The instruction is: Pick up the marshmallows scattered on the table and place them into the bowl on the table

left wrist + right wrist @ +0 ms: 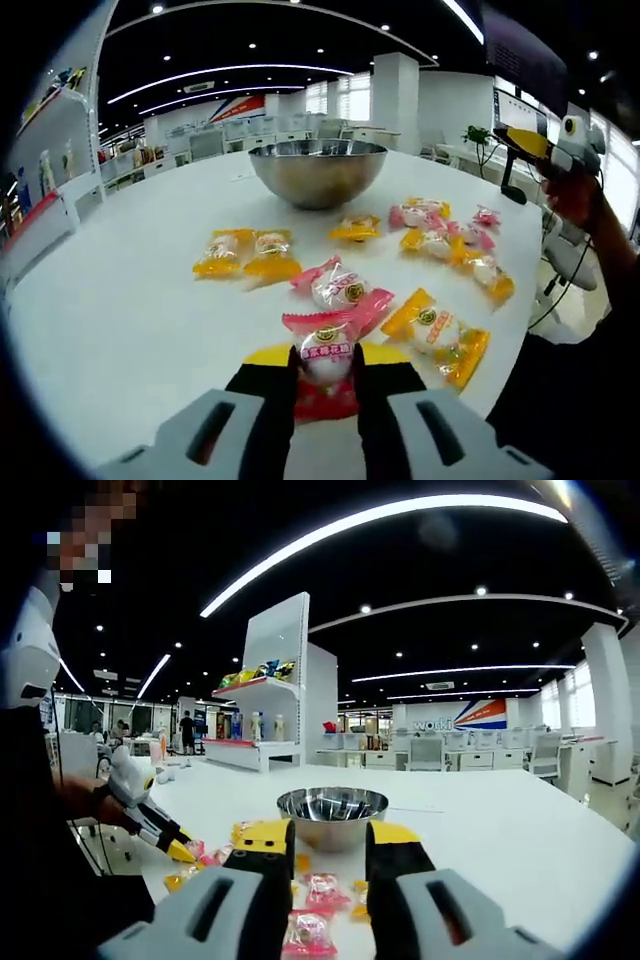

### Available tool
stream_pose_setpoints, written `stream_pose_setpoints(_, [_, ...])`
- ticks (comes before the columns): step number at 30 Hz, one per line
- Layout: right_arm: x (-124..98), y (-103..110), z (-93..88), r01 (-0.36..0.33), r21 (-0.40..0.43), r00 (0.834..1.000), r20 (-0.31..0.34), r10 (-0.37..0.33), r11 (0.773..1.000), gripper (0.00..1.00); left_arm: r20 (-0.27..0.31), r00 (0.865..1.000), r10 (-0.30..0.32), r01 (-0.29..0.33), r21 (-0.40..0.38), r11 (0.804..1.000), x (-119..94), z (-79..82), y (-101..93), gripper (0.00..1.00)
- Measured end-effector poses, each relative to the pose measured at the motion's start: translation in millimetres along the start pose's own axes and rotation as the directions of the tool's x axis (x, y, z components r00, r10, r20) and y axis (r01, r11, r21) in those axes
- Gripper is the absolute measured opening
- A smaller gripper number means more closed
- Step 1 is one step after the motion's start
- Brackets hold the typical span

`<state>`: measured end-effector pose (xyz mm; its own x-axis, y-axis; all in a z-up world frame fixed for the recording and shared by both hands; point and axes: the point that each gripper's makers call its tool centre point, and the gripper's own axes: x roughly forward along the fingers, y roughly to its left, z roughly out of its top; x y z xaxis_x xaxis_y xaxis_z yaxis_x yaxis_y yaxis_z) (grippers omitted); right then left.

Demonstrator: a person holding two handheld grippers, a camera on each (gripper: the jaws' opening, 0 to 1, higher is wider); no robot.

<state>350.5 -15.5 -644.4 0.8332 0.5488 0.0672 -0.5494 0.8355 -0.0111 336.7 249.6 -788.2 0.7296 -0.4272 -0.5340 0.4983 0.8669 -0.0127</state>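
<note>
The left gripper (pixel 327 385) has its black jaws clamped on a pink-wrapped white marshmallow (pixel 327 362) low over the white table (pixel 120 320). The shiny metal bowl (pixel 317 170) sits straight ahead, far. The right gripper (pixel 318 875) waits, jaws apart.

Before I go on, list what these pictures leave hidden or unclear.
- Bowl contents: left gripper view, hidden by its wall.
- Lower part of the pink marshmallow: left gripper view, covered by the left gripper jaws closed on it.
- Marshmallow count: right gripper view, the right gripper jaws block the pile.
- Wrapper print: too small.
</note>
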Motion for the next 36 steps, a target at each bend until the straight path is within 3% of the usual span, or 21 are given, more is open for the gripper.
stream_pose_setpoints(13, [0,3,-7.1,-0.008,-0.003,1.0,-0.025,0.008,1.0,0.29,0.059,0.998,-0.027,0.028,-0.021,0.999,-7,21.1,4.4,0.23])
stream_pose_setpoints(21, [-5,6,-30.2,-0.028,-0.028,0.991,-0.135,0.024,0.999,0.29,0.113,0.992,-0.049,0.052,-0.021,0.998,-13,49.4,7.3,0.23])
stream_pose_setpoints(26, [-13,13,-47.0,-0.071,-0.029,0.973,-0.22,0.063,0.997,0.29,0.156,0.986,-0.063,0.065,-0.012,0.998,-15,74.9,11.5,0.23])
stream_pose_setpoints(29, [-19,18,-59.6,-0.1,-0.023,0.954,-0.285,0.09,0.995,0.26,0.168,0.984,-0.064,0.064,0.006,0.998,-14,86.6,13.6,0.23])
stream_pose_setpoints(32, [-24,23,-66.9,-0.133,0.003,0.941,-0.313,0.127,0.991,0.26,0.188,0.976,-0.105,0.106,0.005,0.994,-14,101.0,8.7,0.23])
stream_pose_setpoints(36, [-27,27,-70.1,-0.159,0.013,0.931,-0.33,0.154,0.987,0.26,0.198,0.973,-0.121,0.116,0.034,0.993,-13,116.9,7.8,0.23])
